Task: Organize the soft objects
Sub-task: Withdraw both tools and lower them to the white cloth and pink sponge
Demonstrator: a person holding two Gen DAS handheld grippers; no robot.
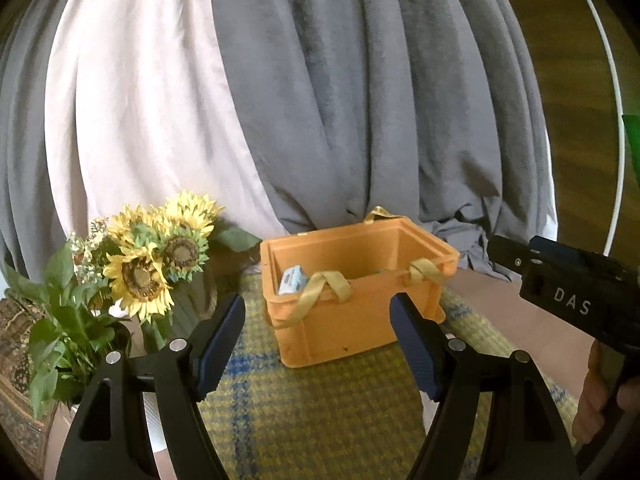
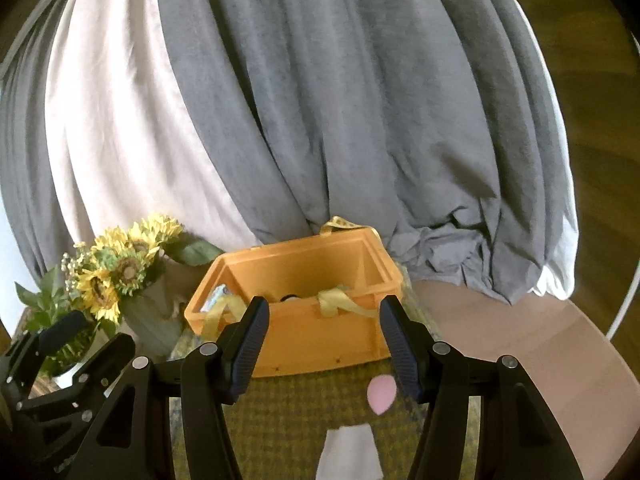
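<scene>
An orange plastic bin (image 1: 352, 320) with yellow ribbon handles stands on a yellow-and-blue checked cloth (image 1: 304, 412). A small blue-and-white soft item (image 1: 292, 279) lies inside it at the left. The bin also shows in the right wrist view (image 2: 316, 340). My left gripper (image 1: 318, 344) is open and empty, just in front of the bin. My right gripper (image 2: 322, 344) is open and empty, in front of the bin. Below it lies a grey-white soft toy with a pink ear (image 2: 381, 393), partly hidden by the fingers.
A vase of sunflowers (image 1: 152, 256) with green leaves stands left of the bin. Grey and white curtains (image 1: 320, 100) hang behind. The right gripper's body (image 1: 576, 288) sits at the right edge of the left wrist view. The round table's bare wood (image 2: 532, 344) lies to the right.
</scene>
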